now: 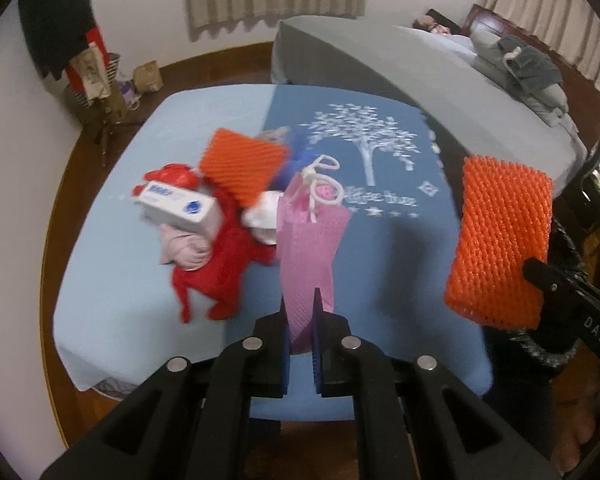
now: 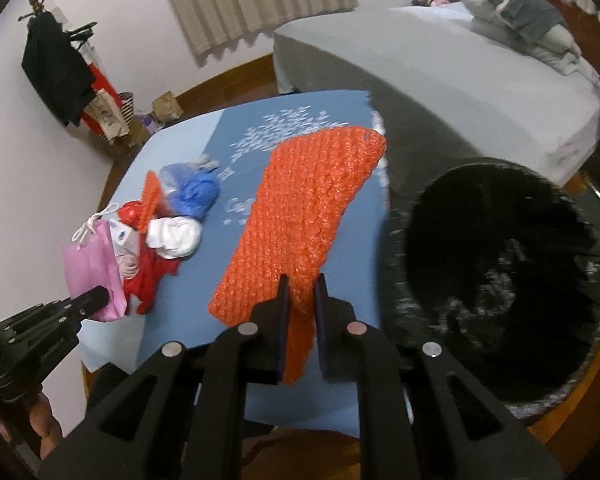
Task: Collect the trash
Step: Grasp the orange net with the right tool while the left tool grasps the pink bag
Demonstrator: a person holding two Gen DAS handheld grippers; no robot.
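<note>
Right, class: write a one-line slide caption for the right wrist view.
Right gripper holds an orange foam net beside the black bin; left gripper holds a pink bag.

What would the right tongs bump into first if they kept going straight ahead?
Probably the blue cloth on the table. The right tongs point down at it, shut on an orange foam net that would likely touch first. Depth is hard to judge.

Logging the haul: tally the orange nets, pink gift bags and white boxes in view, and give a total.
Orange nets: 2, the held net and the net on the pile
Pink gift bag: 1
White box: 1
Total: 4
</note>
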